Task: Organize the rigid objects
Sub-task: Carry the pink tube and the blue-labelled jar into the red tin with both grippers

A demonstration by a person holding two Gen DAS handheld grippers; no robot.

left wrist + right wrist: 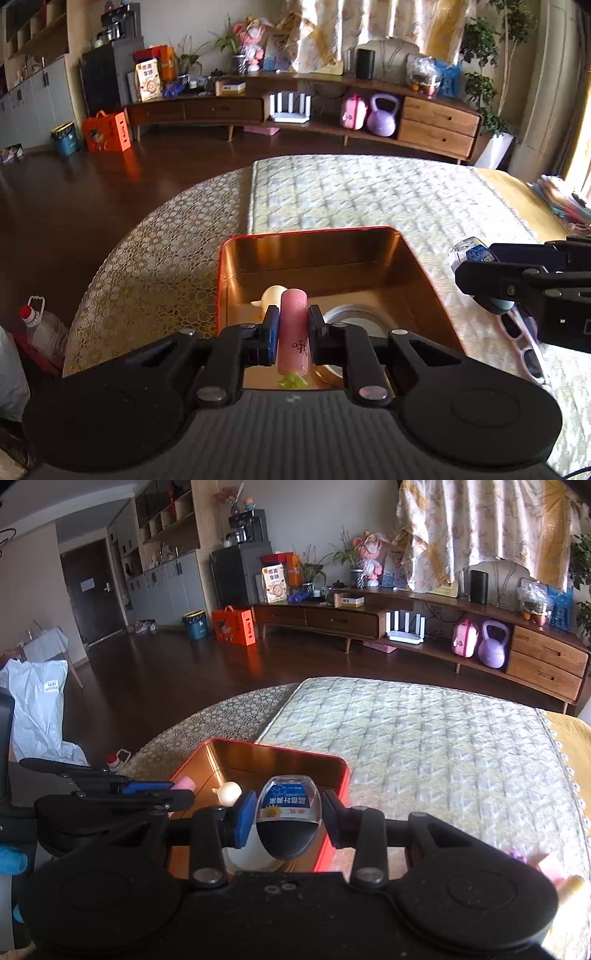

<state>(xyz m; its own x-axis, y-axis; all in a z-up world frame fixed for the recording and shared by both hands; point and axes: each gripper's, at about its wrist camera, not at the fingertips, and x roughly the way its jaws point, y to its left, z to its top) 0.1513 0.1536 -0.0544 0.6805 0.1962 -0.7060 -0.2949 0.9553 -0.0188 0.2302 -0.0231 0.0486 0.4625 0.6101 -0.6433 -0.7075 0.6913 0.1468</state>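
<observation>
Over the red tin [417,258], the left gripper [293,334] is clamped on a pink tube [293,332], the right gripper [286,818] on a small bottle [288,805]. Both seem at the drop-in step; next, each must lower and let go clear of the white toy [273,295]. Only the left view shows sunglasses [524,339] right of the tin; only the right shows its near-right corner

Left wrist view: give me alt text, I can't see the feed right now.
The left gripper clamps a pink cylinder above an open red tin on a quilted table, with a cream figurine inside. The right gripper, at right, holds a small clear bottle.
</observation>
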